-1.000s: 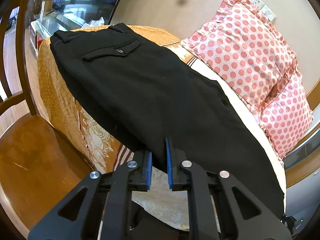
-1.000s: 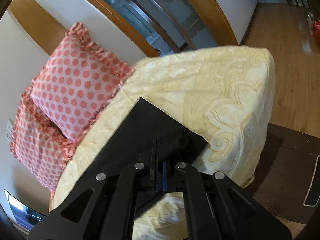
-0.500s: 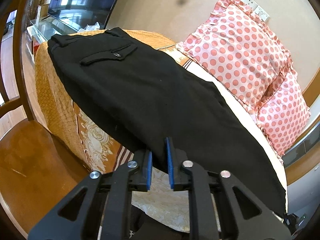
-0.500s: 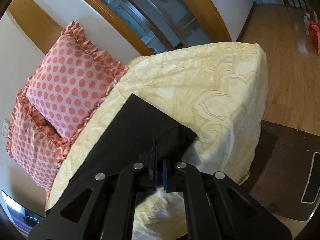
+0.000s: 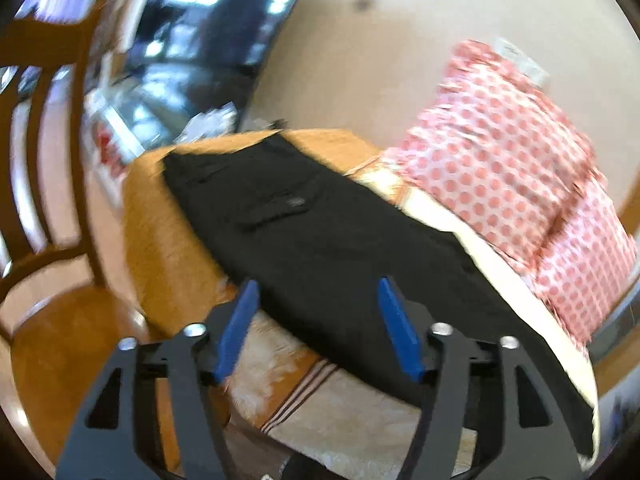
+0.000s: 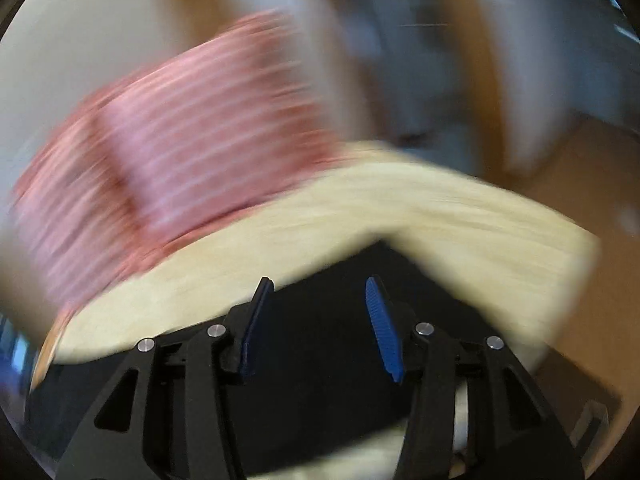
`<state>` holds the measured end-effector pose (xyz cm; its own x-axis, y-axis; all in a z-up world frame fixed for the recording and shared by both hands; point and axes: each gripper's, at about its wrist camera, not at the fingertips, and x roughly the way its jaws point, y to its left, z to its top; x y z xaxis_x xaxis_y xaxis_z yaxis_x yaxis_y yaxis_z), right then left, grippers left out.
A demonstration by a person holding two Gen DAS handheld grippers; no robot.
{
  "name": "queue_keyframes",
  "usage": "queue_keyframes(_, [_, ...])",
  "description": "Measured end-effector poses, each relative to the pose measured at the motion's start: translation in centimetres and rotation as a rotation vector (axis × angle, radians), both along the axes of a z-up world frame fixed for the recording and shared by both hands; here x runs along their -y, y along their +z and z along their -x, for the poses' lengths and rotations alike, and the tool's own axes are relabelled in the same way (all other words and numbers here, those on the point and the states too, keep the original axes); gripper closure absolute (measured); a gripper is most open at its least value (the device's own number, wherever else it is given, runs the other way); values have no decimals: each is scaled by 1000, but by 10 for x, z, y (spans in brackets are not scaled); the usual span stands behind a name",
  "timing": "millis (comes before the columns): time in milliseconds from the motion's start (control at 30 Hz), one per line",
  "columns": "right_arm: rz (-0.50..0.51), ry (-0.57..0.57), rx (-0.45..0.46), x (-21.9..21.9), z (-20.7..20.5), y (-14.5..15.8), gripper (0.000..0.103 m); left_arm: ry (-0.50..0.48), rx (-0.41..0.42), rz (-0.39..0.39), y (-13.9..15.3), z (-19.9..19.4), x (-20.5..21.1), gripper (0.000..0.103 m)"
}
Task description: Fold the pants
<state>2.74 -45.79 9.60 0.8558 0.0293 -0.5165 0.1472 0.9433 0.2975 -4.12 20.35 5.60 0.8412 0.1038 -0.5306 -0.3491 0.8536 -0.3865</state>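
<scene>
Black pants (image 5: 320, 236) lie flat along a cushioned seat, waistband and back pocket at the far end. My left gripper (image 5: 318, 292) is open, its blue pads apart just above the near edge of the pants, holding nothing. In the right wrist view, which is blurred by motion, the leg end of the pants (image 6: 320, 312) lies on the cream cover (image 6: 400, 216). My right gripper (image 6: 320, 292) is open over that end and holds nothing.
Pink polka-dot pillows (image 5: 512, 168) lean on the wall behind the pants and show blurred in the right wrist view (image 6: 180, 128). An orange patterned cover (image 5: 160, 216) drapes the seat. A wooden chair (image 5: 48, 184) stands at the left.
Both grippers have opened and let go of the pants, which now lie flat. Both cameras have moved; the right one swings fast and blurs.
</scene>
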Motion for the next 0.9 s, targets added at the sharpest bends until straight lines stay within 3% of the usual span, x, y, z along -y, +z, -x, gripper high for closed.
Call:
queue_keyframes(100, [82,315,24,-79,-45,17,52,-74,33,-82,6,-15,19,23])
queue_keyframes(167, [132,509,37,-136,-74,25,52,-71,17,-137,4,-25,26,21])
queue_keyframes(200, [147,613,36,-167,-91,27,52,-72,-2,-147,0,-29,25,21])
queue_keyframes(333, [188,856,-46,-253,-143,18,56,-89,-95,-125,-25,-47,19,21])
queue_keyframes(500, [253,1052,-146,-339,-188,-13,66,-102,-126,-203,-31,-54,29,9])
queue_keyframes(633, [342,1124,-213,-381,-196,-41,68,-111,-115,-193,-32,-54,29,4])
queue_keyframes(900, [363,1180,-254,-391,-198,-65,68,-117,-106,-198,-32,-54,30,2])
